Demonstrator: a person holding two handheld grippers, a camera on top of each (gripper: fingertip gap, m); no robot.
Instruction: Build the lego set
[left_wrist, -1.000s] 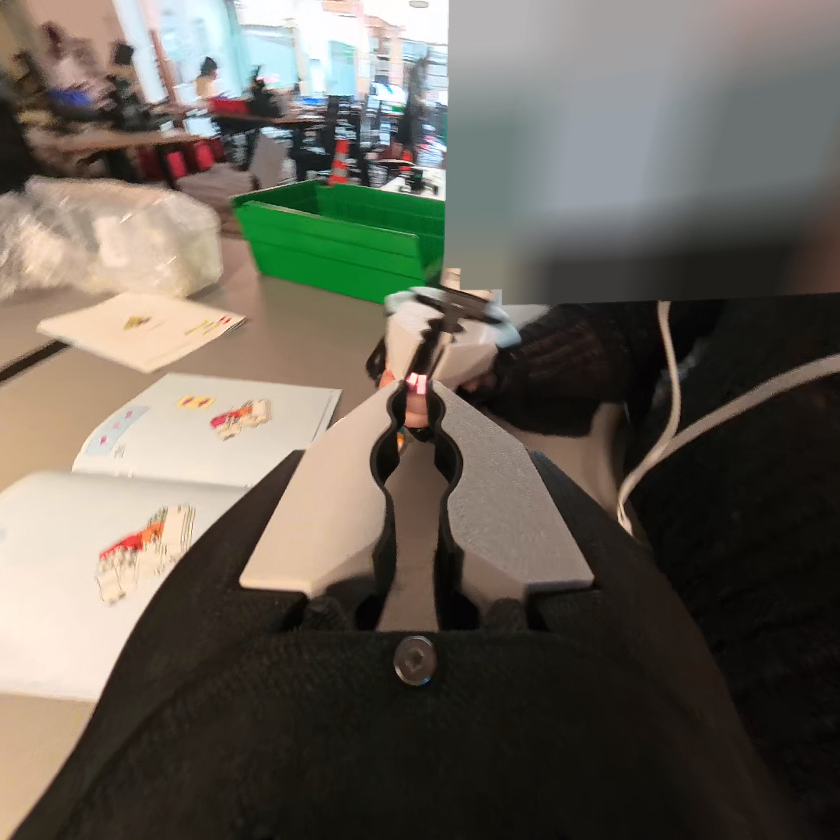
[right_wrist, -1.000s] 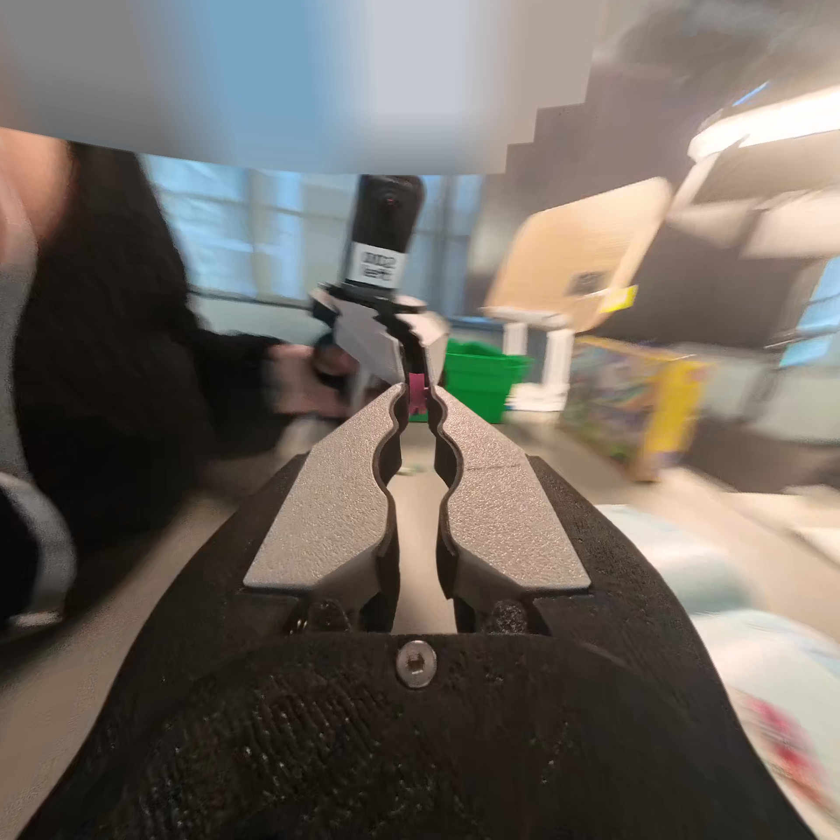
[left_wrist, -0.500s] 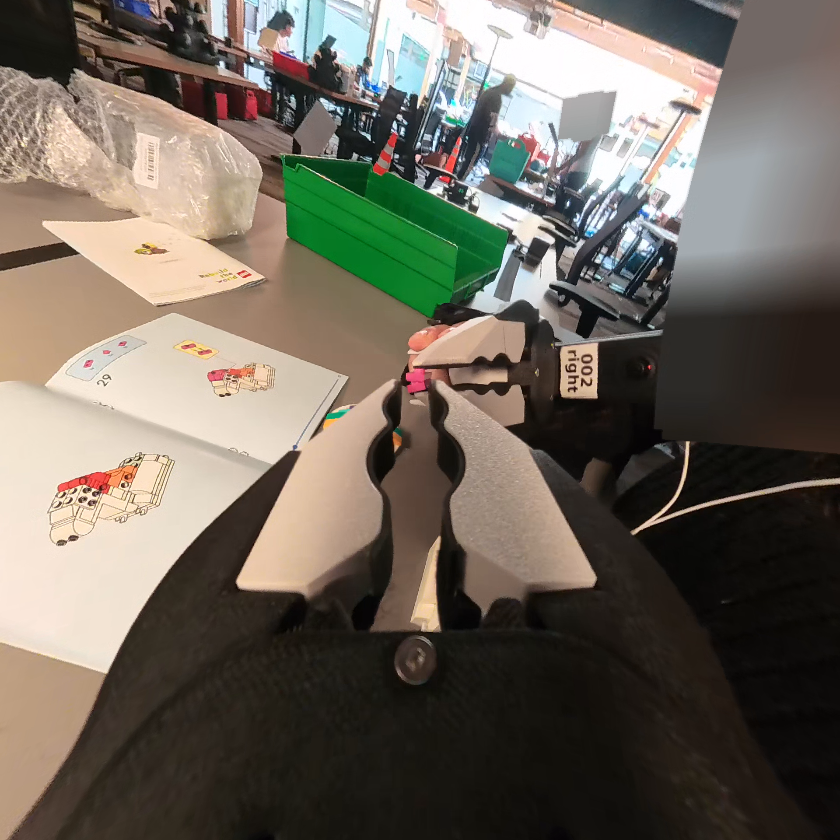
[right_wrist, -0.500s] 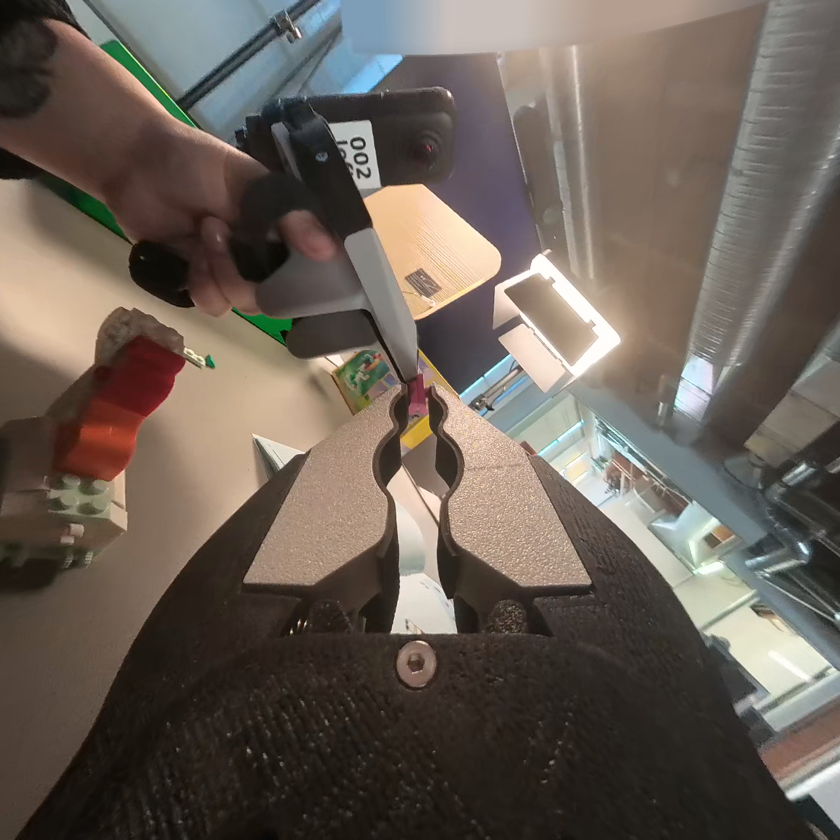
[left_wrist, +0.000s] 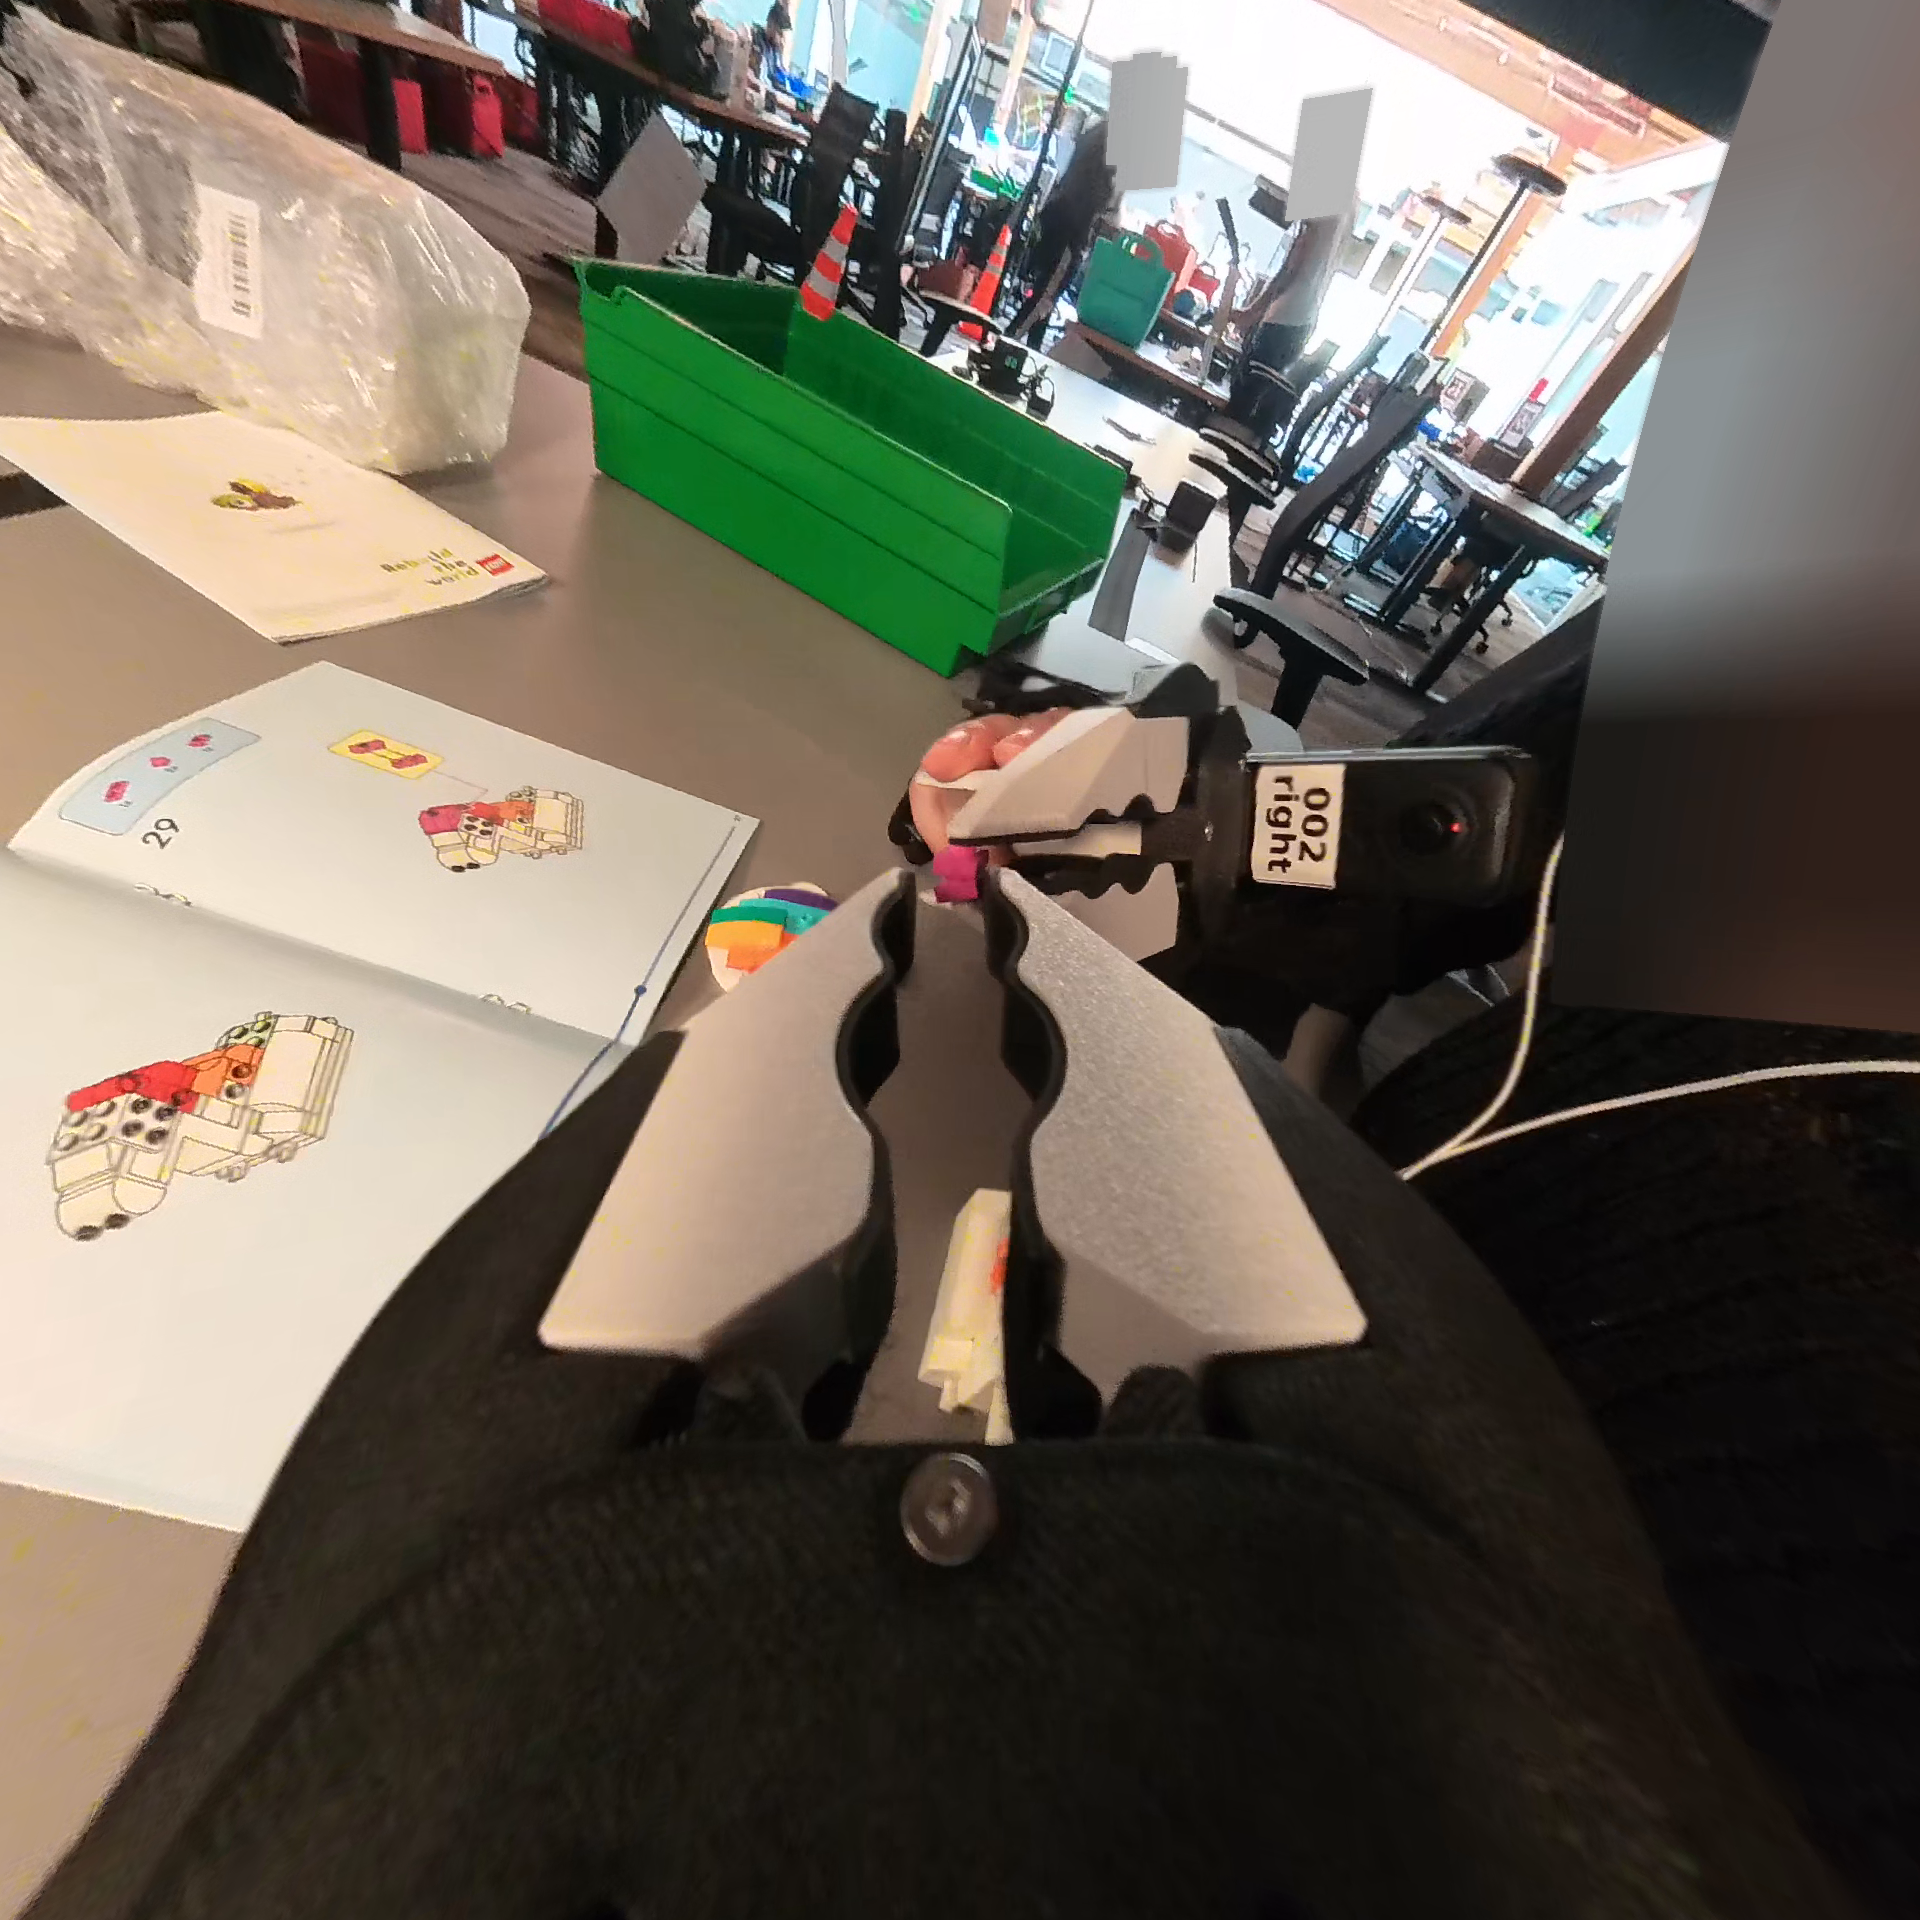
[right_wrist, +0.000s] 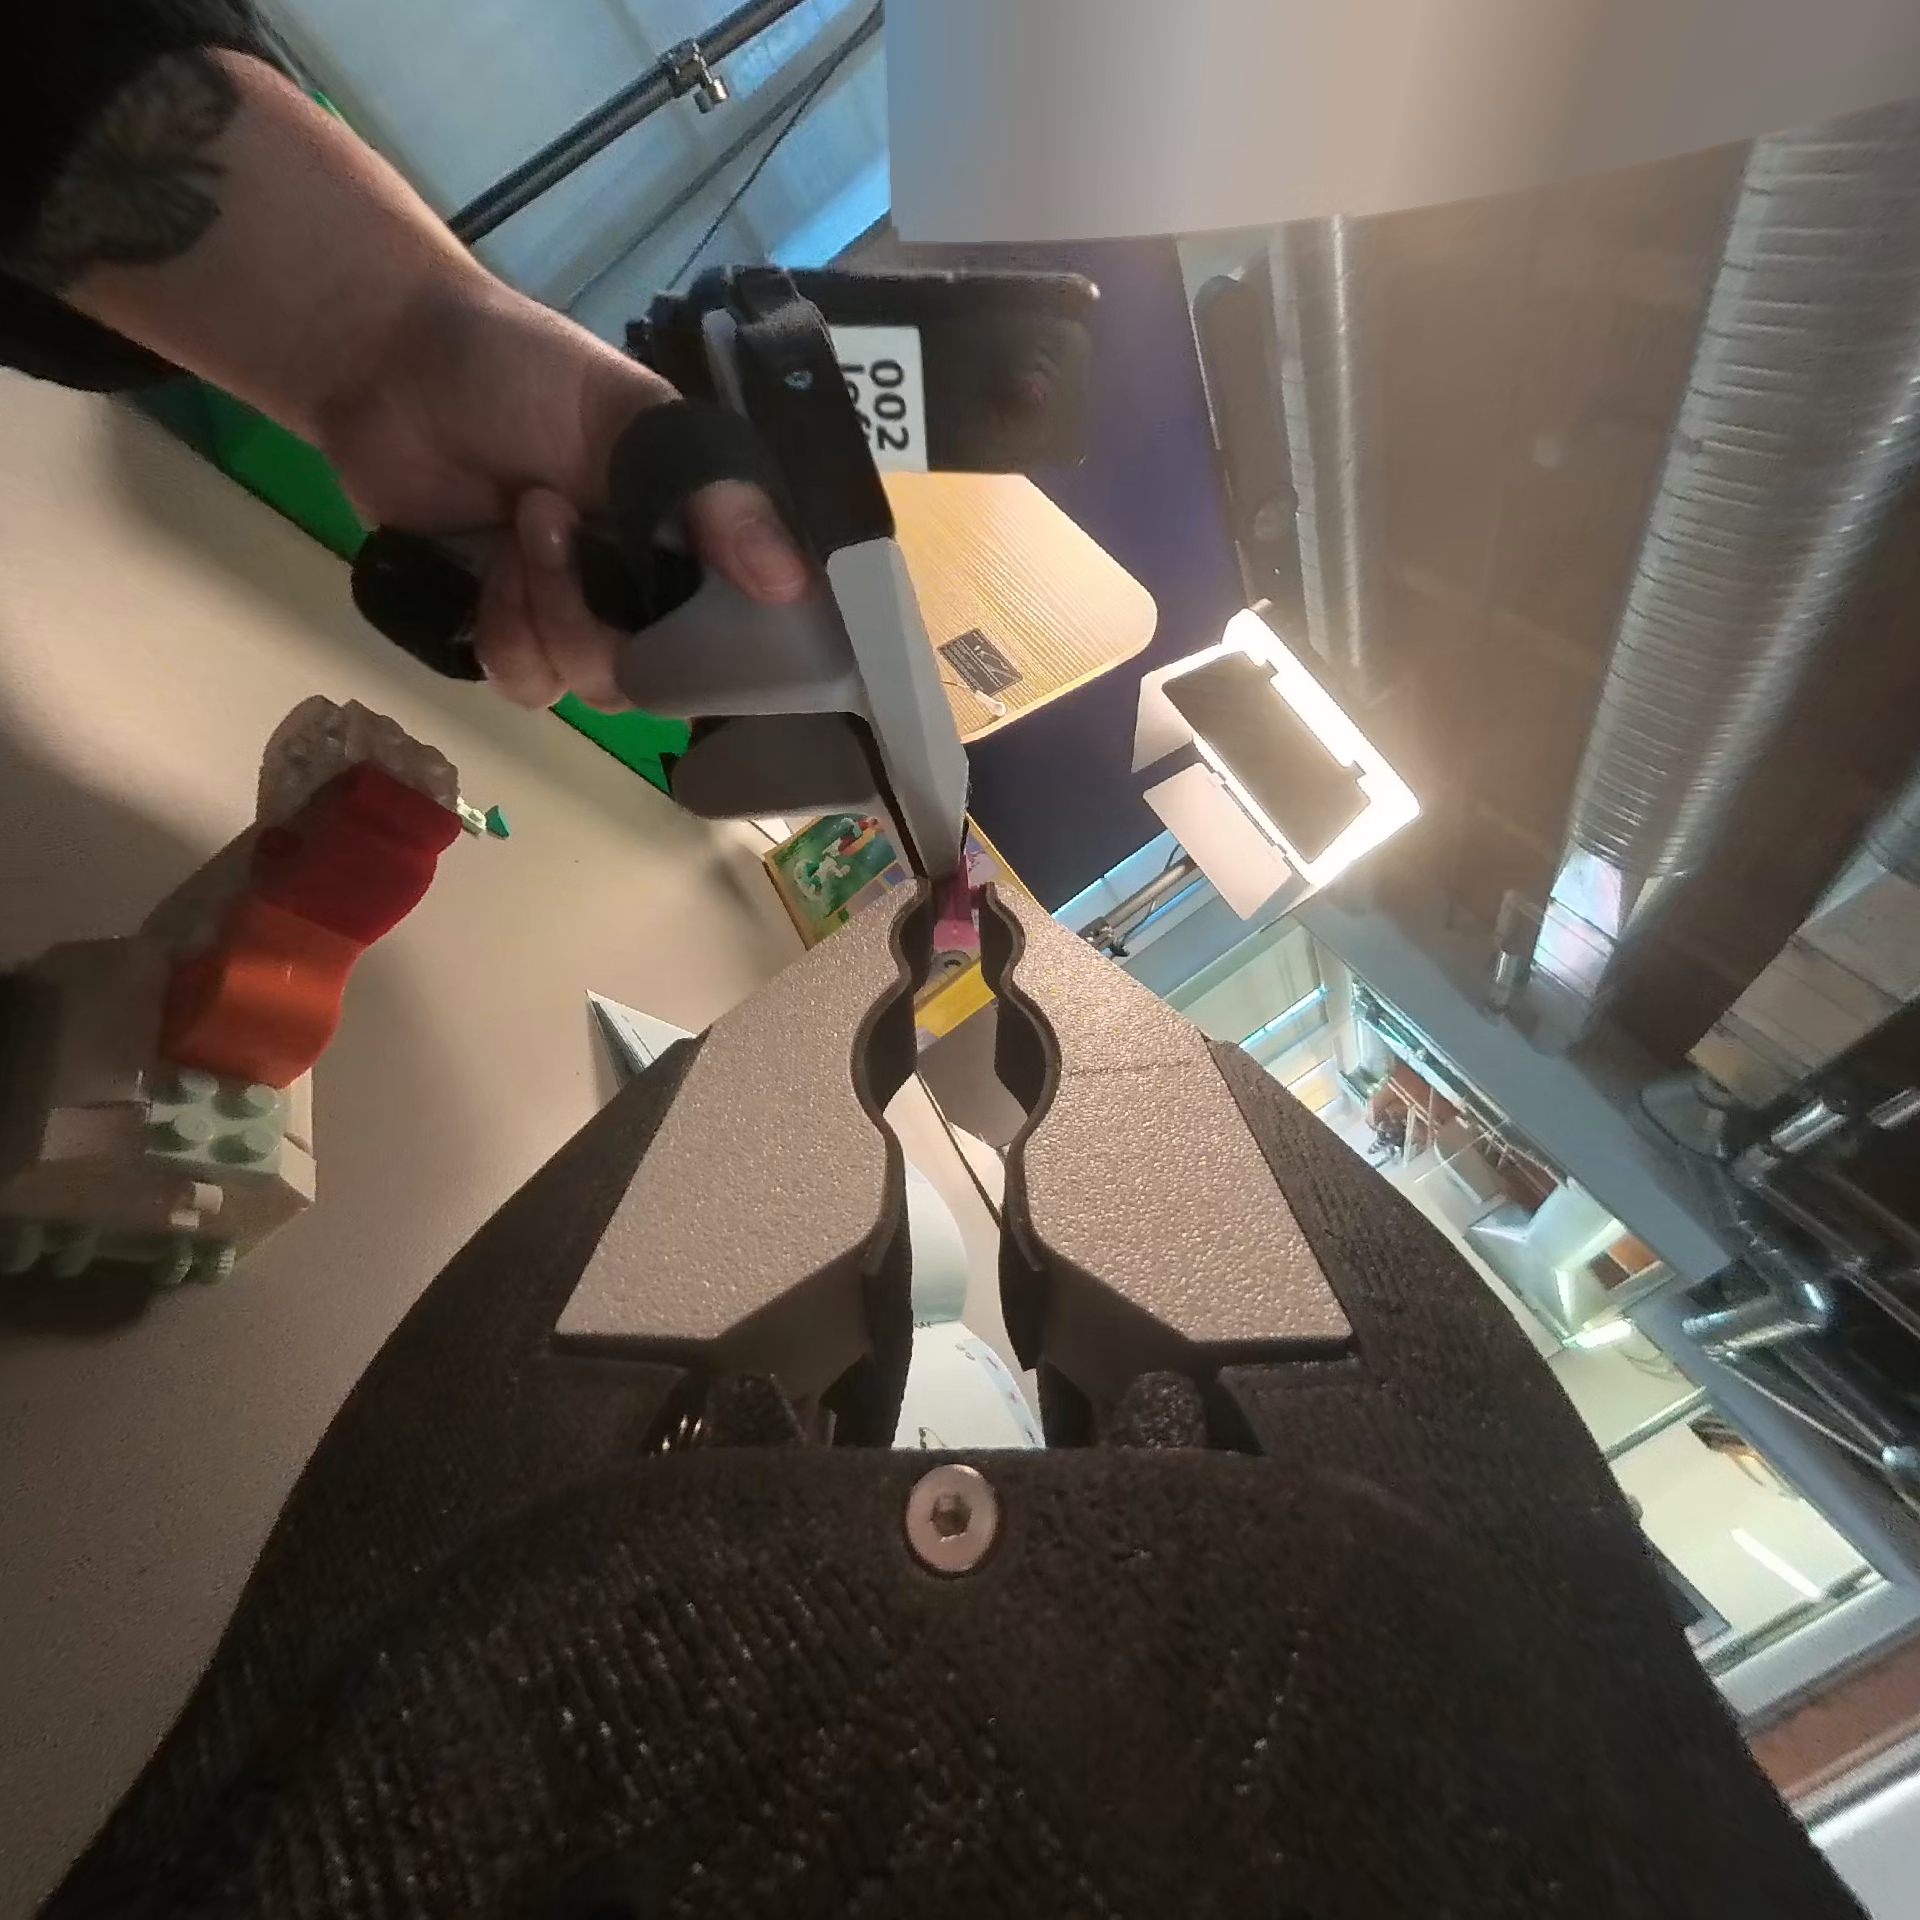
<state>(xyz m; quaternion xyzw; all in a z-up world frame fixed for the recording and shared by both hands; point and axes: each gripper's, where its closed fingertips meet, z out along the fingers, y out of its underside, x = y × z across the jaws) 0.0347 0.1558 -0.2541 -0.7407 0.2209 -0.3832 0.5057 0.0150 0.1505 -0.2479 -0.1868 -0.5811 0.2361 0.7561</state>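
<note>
Since half a second earlier, my right tool (left_wrist: 940, 844) had barely shifted, its tips staying against my left tool (left_wrist: 948, 891). Both tools pinched one small magenta lego piece (left_wrist: 956, 871) above the grey surface (left_wrist: 665, 665), tip to tip. Beside them sat the half-built lego model (right_wrist: 218, 997).

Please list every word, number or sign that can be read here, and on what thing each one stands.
I quote no writing; these things bear it:
right gripper, white sticker: printed characters.
left gripper, white label: printed characters.
open booklet: a page number.
closed booklet: words, red logo.
plastic bag: barcode.
wooden board: too small.
</note>
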